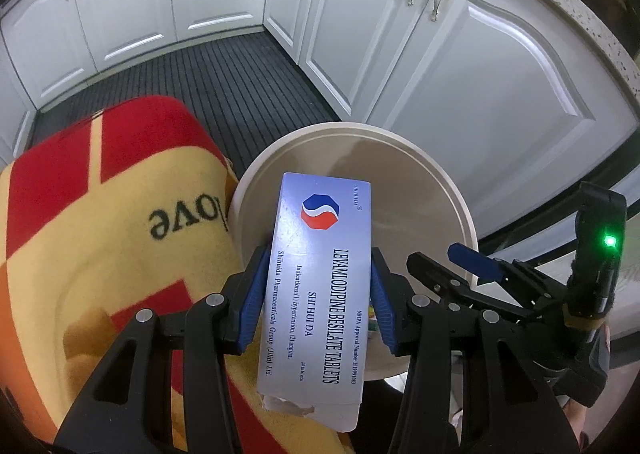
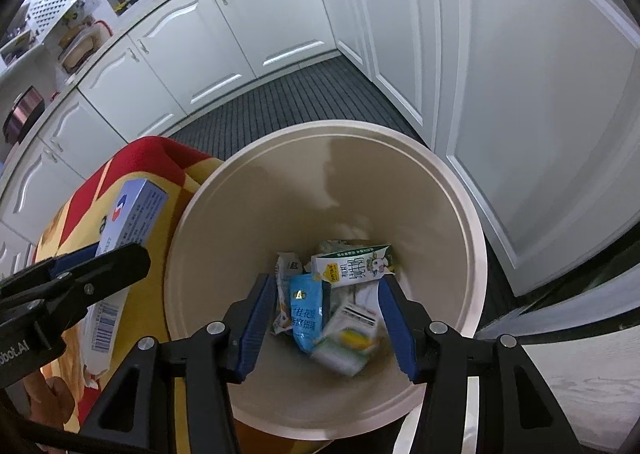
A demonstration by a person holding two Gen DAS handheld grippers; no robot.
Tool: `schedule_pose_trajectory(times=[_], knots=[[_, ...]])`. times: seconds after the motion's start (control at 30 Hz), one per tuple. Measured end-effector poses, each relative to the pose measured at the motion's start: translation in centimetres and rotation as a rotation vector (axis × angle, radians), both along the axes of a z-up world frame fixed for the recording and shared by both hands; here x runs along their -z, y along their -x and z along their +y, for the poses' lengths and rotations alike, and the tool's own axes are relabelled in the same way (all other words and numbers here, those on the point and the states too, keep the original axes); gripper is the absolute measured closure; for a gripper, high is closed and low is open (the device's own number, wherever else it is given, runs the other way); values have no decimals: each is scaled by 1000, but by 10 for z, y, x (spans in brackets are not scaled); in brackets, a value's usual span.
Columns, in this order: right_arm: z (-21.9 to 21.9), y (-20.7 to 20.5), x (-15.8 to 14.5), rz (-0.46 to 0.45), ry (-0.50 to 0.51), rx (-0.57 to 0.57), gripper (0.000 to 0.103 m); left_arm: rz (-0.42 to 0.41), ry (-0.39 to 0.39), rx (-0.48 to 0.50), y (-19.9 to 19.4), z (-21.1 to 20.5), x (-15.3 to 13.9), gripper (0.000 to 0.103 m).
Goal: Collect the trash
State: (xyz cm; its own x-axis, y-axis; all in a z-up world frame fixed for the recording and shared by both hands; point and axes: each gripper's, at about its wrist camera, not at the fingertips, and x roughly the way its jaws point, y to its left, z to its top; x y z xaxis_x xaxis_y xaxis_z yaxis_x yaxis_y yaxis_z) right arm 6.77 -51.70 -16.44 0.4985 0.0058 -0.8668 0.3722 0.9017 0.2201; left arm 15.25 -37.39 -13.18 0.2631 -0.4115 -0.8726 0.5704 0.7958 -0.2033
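Left gripper [image 1: 318,296] is clamped on the pale blue-grey cardboard tablet box [image 1: 320,278], blue pads pressing both long sides. We see the box held lengthwise over the near-left rim of the round beige plastic bin [image 1: 448,173], its torn end towards the camera. Beside the bin on the left sits a red-and-yellow blanket [image 1: 100,234] with "ove" lettering.

Right gripper [image 2: 326,318] hovers over the bin mouth with its jaws apart and nothing between the pads. Below it, on the bin floor, we see a white milk carton [image 2: 352,266], a light blue snack wrapper [image 2: 306,312], a blurred white-green box [image 2: 348,338] and some crumpled white wrappers [image 2: 286,266]. From the right wrist camera the tablet box sits left of the bin, over the blanket.

White kitchen cabinets [image 2: 256,13] wrap around a dark ribbed floor mat [image 2: 288,101].
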Motion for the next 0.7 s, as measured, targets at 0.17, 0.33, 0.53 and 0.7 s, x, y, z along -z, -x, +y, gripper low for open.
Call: schedule_pose_trajectory(times=[0.17, 0.33, 0.53, 0.7], knots=[[3, 0, 3, 12, 8, -9, 50, 0, 32, 5, 0, 1, -2, 44], [4, 2, 0, 14, 17, -10, 50, -24, 32, -10, 1, 3, -6, 43], [10, 7, -6, 3, 35, -19, 49, -64, 18, -33, 7, 12, -10, 43], [20, 13, -12, -17, 50, -26, 39, -126, 4, -39, 20, 21, -18, 43]])
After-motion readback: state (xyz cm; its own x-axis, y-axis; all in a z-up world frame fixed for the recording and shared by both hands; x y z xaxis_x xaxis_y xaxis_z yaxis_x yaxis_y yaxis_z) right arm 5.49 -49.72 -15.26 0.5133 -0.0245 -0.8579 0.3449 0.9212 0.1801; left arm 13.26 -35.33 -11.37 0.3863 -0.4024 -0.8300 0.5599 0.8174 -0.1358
